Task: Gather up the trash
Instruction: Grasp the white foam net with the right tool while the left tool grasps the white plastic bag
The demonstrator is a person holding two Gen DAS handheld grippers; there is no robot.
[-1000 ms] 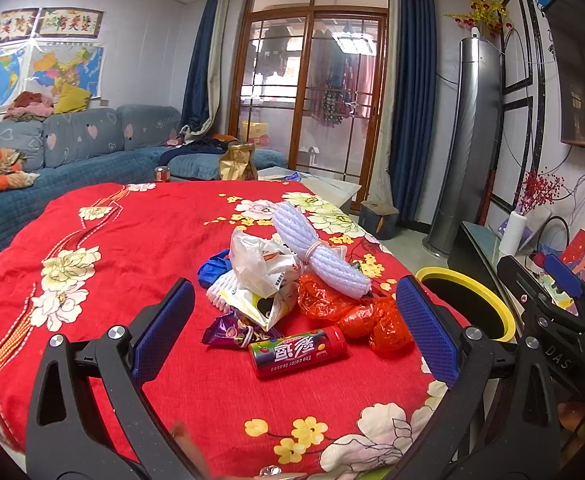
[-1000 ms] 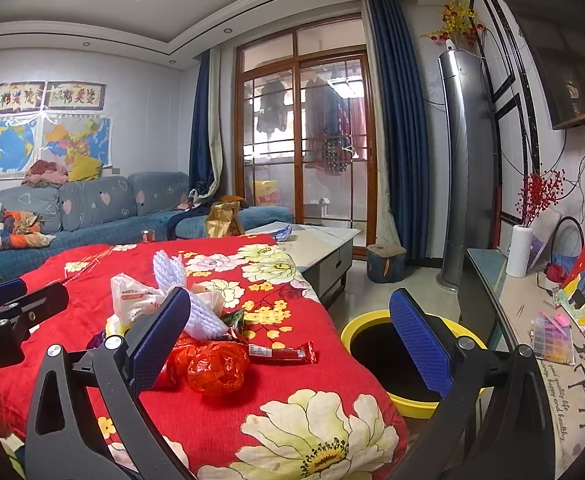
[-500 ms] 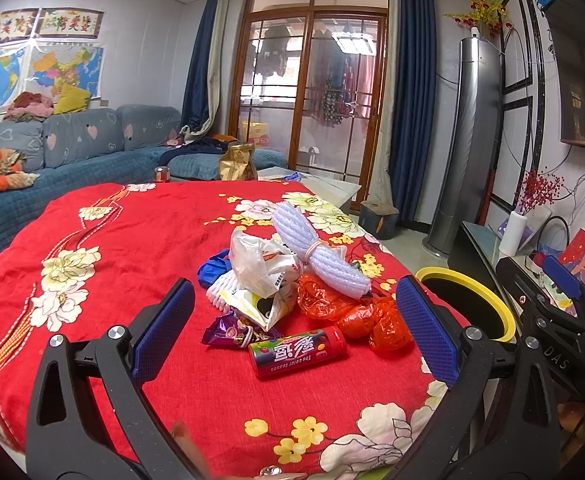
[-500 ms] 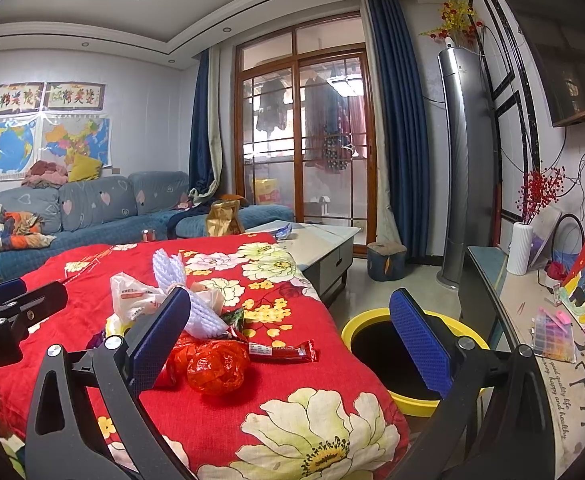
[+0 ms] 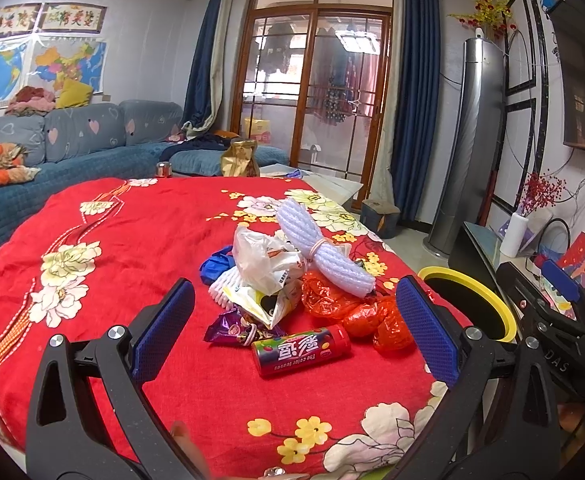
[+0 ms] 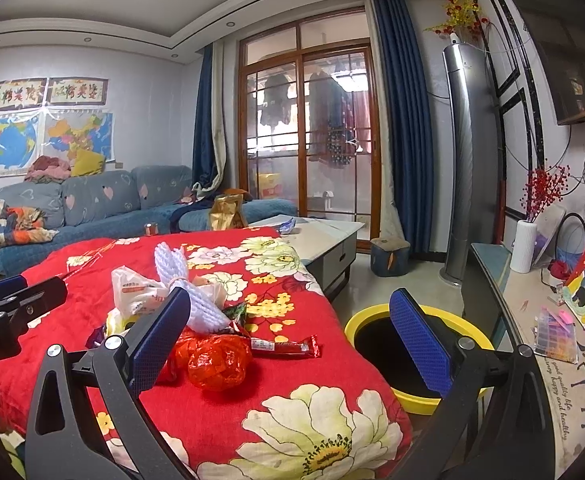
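A pile of trash lies on the red flowered cloth (image 5: 132,248): a red candy tube (image 5: 301,351), a purple wrapper (image 5: 228,329), a white plastic bag (image 5: 262,258), a white foam roll (image 5: 320,250), crumpled red plastic (image 5: 356,312) and a blue scrap (image 5: 216,266). My left gripper (image 5: 292,332) is open and empty, just short of the tube. My right gripper (image 6: 290,344) is open and empty, over the table's right edge, near the red plastic ball (image 6: 218,364) and a red snack bar wrapper (image 6: 286,347). A yellow-rimmed bin (image 6: 408,350) stands right of the table.
A grey coffee table (image 6: 324,236) stands beyond the red table. A low cabinet (image 6: 540,320) with a vase, a painting and a bead box runs along the right wall. A blue sofa (image 5: 72,148) is at the back left. The left gripper shows at the right wrist view's left edge (image 6: 12,300).
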